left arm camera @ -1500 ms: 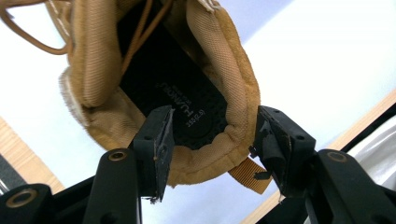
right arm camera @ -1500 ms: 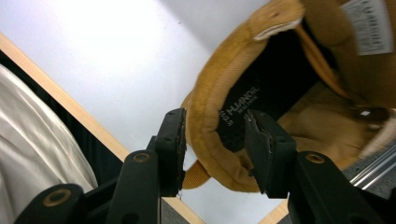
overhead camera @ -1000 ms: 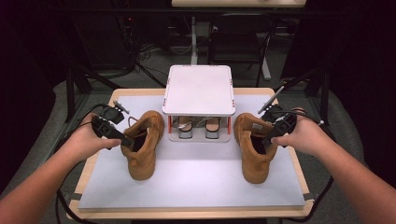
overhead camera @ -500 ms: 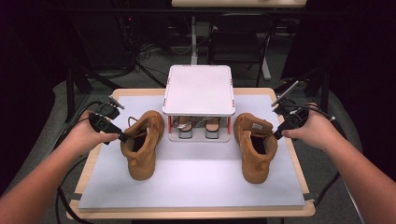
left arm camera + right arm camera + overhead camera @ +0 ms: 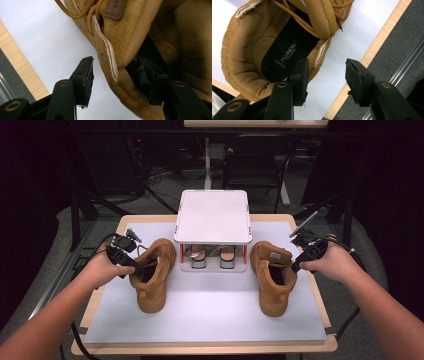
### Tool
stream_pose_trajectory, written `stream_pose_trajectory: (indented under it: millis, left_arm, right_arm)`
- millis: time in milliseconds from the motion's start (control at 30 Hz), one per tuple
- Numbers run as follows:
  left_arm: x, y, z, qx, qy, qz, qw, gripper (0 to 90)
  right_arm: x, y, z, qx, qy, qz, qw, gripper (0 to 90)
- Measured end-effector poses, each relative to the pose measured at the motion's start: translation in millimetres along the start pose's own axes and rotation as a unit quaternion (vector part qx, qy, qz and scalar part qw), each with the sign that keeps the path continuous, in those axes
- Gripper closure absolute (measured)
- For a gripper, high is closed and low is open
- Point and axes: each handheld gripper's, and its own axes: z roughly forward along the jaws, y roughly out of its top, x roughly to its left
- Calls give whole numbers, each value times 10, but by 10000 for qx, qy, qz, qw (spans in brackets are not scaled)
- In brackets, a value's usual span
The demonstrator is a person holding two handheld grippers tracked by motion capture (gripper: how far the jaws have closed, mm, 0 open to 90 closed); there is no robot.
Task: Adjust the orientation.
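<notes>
Straddling the collar of the left boot (image 5: 152,280) with the left gripper (image 5: 134,267) parted, not clamped, right gripper (image 5: 295,266) just opening, empty, beside the right boot (image 5: 274,279) on the white mat (image 5: 210,315), shoe rack (image 5: 213,217) between.

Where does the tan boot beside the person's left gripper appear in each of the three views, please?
High view: the left boot stands left of centre on the white mat, by the small white shelf.
Left gripper view: its collar takes up the upper right, straddled by the open jaws.
Right gripper view: not in it; that is the other boot.
Shared landmark: the white mat.
</notes>
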Motion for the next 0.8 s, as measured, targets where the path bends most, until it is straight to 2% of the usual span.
stream_pose_trajectory:
  millis: [167, 367, 467, 800]
  left_arm:
    - [14, 15, 112, 72, -45, -43, 10000, 516]
    - [4, 28, 205, 181, 18, -37, 9998, 562]
    - [-2, 29, 246, 256, -30, -65, 9996, 591]
    - [-50, 41, 276, 406, 160, -38, 9990, 670]
  right_arm:
    - [10, 11, 8, -93, -5, 22, 10000, 534]
    - [-2, 6, 5, -95, 11, 52, 9999, 534]
    - [0, 7, -1, -36, -26, 9, 10000, 534]
    - [9, 4, 0, -63, -17, 126, 9999, 534]
